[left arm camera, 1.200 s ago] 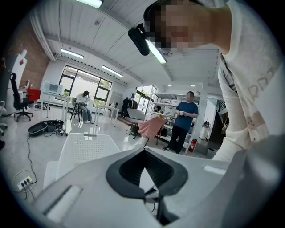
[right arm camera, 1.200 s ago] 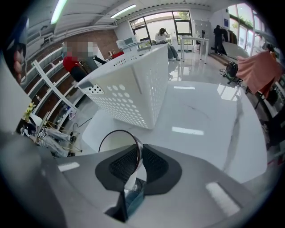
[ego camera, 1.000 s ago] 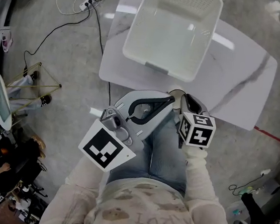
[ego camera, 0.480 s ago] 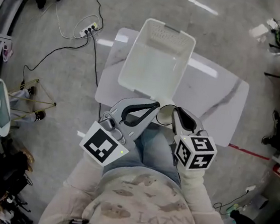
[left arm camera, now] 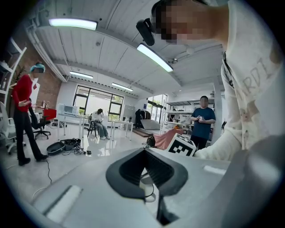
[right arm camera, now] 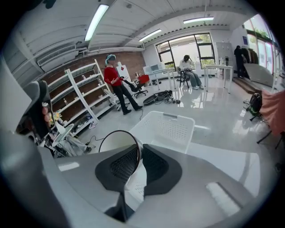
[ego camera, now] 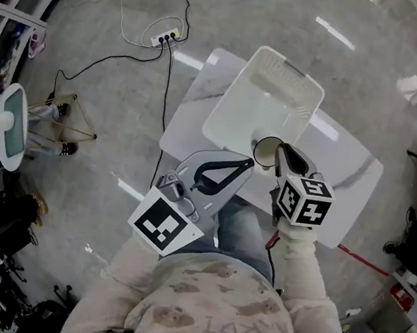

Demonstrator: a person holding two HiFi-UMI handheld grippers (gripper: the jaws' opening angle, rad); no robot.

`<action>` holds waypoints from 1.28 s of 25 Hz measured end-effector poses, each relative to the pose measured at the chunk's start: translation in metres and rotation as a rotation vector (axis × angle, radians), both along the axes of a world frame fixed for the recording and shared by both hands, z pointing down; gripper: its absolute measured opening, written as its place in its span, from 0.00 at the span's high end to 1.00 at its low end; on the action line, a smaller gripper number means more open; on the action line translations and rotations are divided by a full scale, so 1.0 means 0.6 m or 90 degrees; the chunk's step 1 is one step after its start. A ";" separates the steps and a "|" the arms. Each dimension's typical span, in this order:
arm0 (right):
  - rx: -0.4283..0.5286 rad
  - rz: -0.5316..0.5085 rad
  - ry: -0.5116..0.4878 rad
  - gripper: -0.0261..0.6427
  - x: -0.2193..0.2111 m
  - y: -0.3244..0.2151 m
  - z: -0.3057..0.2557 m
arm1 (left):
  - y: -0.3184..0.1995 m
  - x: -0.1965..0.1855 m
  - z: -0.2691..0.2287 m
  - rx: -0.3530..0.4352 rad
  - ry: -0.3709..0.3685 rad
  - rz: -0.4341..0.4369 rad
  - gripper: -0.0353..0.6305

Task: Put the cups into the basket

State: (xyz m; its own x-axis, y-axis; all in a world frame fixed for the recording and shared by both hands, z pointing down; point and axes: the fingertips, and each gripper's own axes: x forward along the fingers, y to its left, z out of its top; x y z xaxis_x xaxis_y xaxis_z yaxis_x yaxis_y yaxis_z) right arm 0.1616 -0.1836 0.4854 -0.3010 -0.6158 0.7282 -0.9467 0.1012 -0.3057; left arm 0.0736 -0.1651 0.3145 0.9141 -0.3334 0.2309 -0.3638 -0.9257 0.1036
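A white basket [ego camera: 293, 72] stands open on the white table [ego camera: 352, 178]; no cup shows inside it. My right gripper [ego camera: 279, 153] is shut on the rim of a pale cup [ego camera: 266, 152], held in the air at the basket's near right corner. In the right gripper view the cup [right arm camera: 116, 143] has its wall clamped between the dark pads [right arm camera: 153, 165], with the basket [right arm camera: 165, 126] just beyond. My left gripper [ego camera: 248, 163] hovers near the table's front edge, shut with nothing in it; its pads [left arm camera: 171, 171] meet at the tips.
A power strip with cables [ego camera: 164, 40] lies on the floor left of the table. A wire stand [ego camera: 70, 116] and a round fan-like thing [ego camera: 8, 124] are at far left. Shelves [right arm camera: 78, 95] and people stand in the room behind.
My right gripper has carried the cup forward, from in front of my lap up to the basket's near edge. The left gripper has kept its place beside it. The head view has shifted.
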 end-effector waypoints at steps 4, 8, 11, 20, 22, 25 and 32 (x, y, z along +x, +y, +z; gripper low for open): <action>-0.038 -0.011 0.021 0.87 -0.034 -0.049 0.059 | -0.034 -0.033 0.019 -0.021 -0.003 0.009 0.95; -0.085 -0.001 0.021 0.87 -0.058 -0.086 0.125 | -0.073 -0.049 0.043 -0.046 -0.004 0.033 0.95; -0.119 0.009 0.025 0.87 -0.069 -0.113 0.178 | -0.101 -0.056 0.061 -0.061 0.000 0.053 0.95; -0.222 0.043 0.026 0.87 -0.092 -0.141 0.333 | -0.141 -0.078 0.133 -0.109 0.000 0.132 0.95; -0.235 0.047 0.031 0.87 -0.092 -0.149 0.361 | -0.150 -0.085 0.149 -0.116 0.003 0.138 0.95; -0.245 0.052 0.039 0.87 -0.091 -0.165 0.391 | -0.161 -0.096 0.168 -0.133 0.009 0.139 0.95; -0.262 0.034 0.071 0.87 -0.093 -0.167 0.430 | -0.160 -0.113 0.199 -0.180 0.016 0.150 0.95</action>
